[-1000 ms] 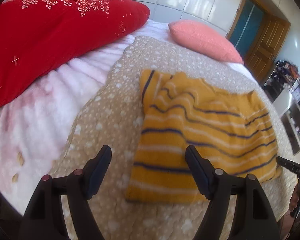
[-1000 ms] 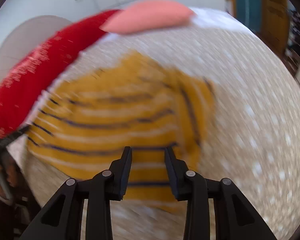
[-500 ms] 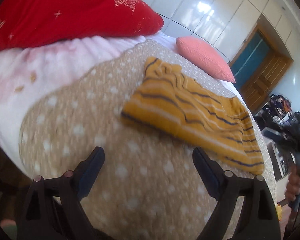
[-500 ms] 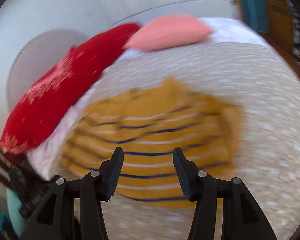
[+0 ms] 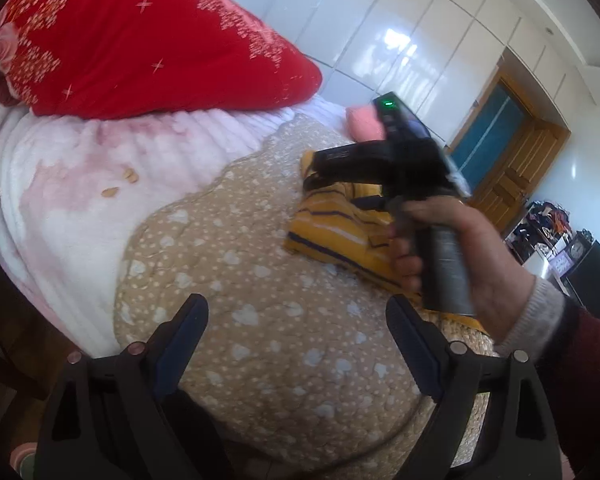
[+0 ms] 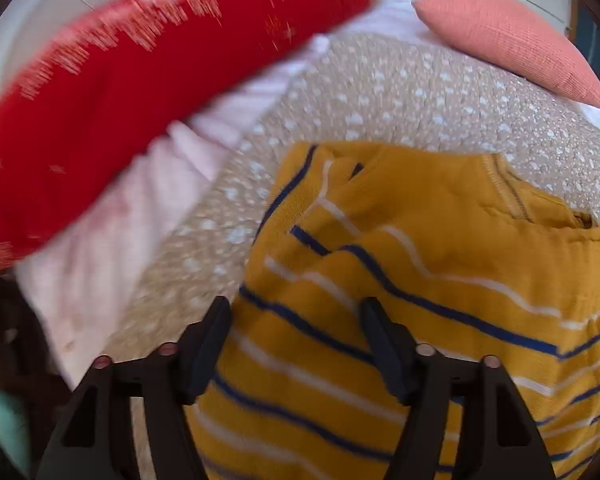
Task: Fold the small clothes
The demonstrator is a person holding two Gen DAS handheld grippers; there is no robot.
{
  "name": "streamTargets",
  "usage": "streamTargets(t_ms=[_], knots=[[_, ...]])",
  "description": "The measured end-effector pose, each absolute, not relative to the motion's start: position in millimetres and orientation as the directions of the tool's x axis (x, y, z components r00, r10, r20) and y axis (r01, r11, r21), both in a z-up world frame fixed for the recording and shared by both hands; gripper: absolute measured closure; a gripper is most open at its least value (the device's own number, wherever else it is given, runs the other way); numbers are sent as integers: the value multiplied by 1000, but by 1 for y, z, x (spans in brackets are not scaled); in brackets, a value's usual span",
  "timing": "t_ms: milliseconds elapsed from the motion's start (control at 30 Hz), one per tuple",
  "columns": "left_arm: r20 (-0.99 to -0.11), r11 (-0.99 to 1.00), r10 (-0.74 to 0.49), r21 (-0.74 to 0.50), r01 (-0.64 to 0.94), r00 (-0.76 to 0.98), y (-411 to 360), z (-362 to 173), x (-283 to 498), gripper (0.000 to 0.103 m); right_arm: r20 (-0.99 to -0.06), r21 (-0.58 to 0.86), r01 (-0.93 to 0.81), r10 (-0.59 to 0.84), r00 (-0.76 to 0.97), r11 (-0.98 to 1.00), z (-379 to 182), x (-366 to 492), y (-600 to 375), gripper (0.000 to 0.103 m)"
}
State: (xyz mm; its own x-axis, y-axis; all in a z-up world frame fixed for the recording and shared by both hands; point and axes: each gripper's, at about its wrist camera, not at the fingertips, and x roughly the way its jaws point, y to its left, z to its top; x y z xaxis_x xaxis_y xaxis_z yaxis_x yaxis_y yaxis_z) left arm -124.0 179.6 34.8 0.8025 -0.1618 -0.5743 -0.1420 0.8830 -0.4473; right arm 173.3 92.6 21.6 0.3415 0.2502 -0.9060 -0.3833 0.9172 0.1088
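Observation:
A yellow sweater with navy and white stripes (image 6: 440, 264) lies partly folded on a beige spotted quilt (image 6: 400, 92). In the left wrist view the sweater (image 5: 332, 228) shows past the quilt (image 5: 260, 280), partly hidden by the hand that holds the right gripper's body (image 5: 384, 160). My left gripper (image 5: 296, 336) is open and empty, held back over the quilt's near part. My right gripper (image 6: 296, 336) is open, low over the sweater's left edge, with nothing between its jaws.
A big red embroidered pillow (image 5: 140, 40) lies at the left on a white and pink fleece blanket (image 5: 68, 184). A pink cushion (image 6: 512, 36) sits at the far side. A wooden door (image 5: 512, 160) and cluttered shelves (image 5: 560, 240) stand at the right.
My right gripper has swung left and down close over the sweater's left edge and opened wider. My left gripper has drawn back, and the right hand now shows in its view.

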Motion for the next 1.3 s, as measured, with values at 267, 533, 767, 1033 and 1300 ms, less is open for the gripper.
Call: streamTargets(t_ms=[267, 533, 767, 1033, 1300], knots=[[-603, 868, -168, -466, -173, 780, 190, 29, -130, 13, -872, -158, -380, 52, 487, 911, 20, 150, 110, 72], [-607, 904, -154, -405, -137, 780, 167, 53, -128, 13, -790, 213, -301, 345, 507, 930, 86, 149, -6, 87], [-628, 935, -192, -351, -54, 754, 118, 64, -109, 13, -716, 370, -112, 360, 598, 922, 93, 131, -188, 88], [-669, 947, -247, -320, 28, 701, 66, 60, -86, 13, -676, 590, 73, 442, 589, 804, 29, 92, -333, 86], [-685, 959, -243, -276, 64, 687, 44, 61, -79, 13, -611, 497, 72, 289, 737, 865, 86, 56, -343, 60]])
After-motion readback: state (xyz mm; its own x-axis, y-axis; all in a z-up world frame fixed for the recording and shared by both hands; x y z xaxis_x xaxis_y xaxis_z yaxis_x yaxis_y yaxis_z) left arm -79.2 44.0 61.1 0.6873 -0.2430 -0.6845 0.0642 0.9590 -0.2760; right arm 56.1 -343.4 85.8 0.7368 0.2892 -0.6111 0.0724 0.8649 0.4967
